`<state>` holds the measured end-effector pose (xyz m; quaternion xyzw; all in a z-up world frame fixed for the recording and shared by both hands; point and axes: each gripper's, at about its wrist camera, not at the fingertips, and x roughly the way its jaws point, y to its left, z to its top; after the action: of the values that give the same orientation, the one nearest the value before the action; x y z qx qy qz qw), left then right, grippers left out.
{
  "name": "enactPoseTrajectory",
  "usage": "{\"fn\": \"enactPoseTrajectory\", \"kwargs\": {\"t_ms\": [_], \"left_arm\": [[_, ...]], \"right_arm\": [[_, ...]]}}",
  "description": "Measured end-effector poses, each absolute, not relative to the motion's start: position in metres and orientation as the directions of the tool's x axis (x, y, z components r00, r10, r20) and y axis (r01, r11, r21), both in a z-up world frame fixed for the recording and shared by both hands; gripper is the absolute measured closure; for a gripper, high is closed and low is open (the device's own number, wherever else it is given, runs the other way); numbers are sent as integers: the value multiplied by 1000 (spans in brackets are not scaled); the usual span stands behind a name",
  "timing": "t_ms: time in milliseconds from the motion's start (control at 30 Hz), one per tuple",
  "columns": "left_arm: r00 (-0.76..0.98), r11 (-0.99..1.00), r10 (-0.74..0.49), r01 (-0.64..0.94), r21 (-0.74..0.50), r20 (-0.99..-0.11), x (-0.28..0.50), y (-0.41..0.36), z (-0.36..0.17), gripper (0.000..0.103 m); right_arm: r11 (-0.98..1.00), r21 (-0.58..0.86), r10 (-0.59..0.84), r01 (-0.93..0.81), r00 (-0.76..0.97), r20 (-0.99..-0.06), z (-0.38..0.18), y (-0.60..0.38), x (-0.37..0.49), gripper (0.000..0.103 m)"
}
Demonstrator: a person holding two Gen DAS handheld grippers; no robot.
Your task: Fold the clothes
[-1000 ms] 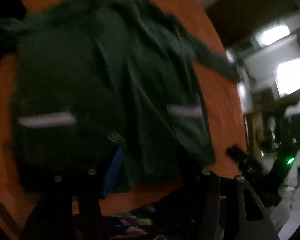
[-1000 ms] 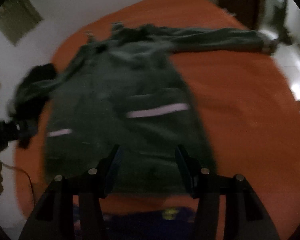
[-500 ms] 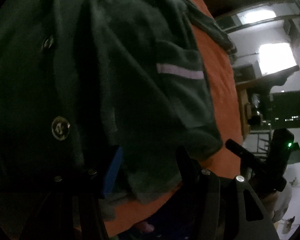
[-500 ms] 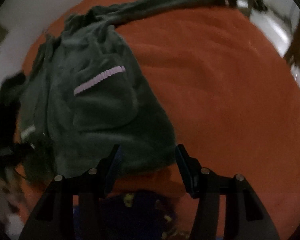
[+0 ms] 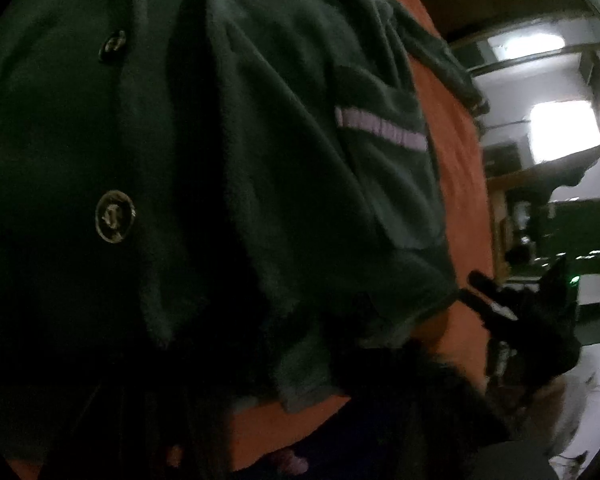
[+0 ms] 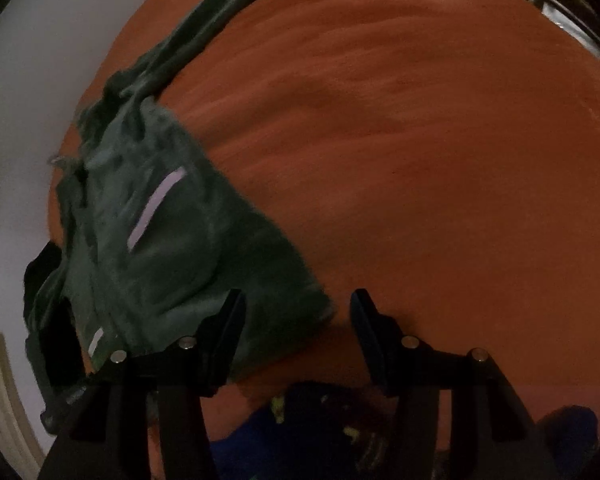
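meanwhile the right gripper [image 6: 296, 320] is gaping wide over the jacket [image 6: 172, 248] hem on the orange blanket [image 6: 420, 140]; the left gripper's opening is lost in dark.

A dark green fleece jacket [image 6: 168, 248] is lying spread on the orange bed [image 6: 440, 168], one sleeve [image 6: 216, 12] stretching away from the body. Round metal buttons [image 5: 115, 216] and pale-striped pockets [image 5: 380, 128] are showing on its front.
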<state>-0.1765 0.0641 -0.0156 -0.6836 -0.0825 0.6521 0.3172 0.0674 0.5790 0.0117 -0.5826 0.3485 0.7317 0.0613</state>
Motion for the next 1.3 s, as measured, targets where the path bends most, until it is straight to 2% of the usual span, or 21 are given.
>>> {"fn": "enactPoseTrajectory", "kwargs": {"t_ms": [167,267,567,733,900,1000,1067,1133,1300], "left_arm": [[130,-801,536,-234,-551,-834,-180,49,0,95],[108,-808,515,-270,-524,-850,-176,45,16,95],[71,-874,424,-231,-428,-903,-181,28,3,95],[75,-873,445,-186,-451,-892,-187,16,5,95],[101,-831,518,-174,-528,-849,-185,28,12,94],[97,-834,495,-226,-504,-863,-186,42,16,87],[93,-843,471,-245,-479,-877,-186,46,14,73],[106,-840,474,-242,-485,-874,-185,48,11,66],[107,-840,473,-246,-484,-875,-183,48,5,62]], "right_arm": [[-736,455,-333,-502,-317,-888,12,581,70,49],[-729,457,-329,-510,-324,-887,13,585,71,49],[-736,448,-320,-507,-323,-891,11,589,69,49],[-733,450,-326,-511,-317,-891,4,586,64,49],[-751,445,-327,-488,-311,-893,2,582,59,49],[-750,447,-331,-487,-309,-892,1,581,58,49],[-750,449,-334,-486,-308,-891,1,581,58,49],[-749,451,-338,-485,-306,-890,0,580,58,49],[-759,448,-335,-473,-306,-891,1,575,57,49]]}}
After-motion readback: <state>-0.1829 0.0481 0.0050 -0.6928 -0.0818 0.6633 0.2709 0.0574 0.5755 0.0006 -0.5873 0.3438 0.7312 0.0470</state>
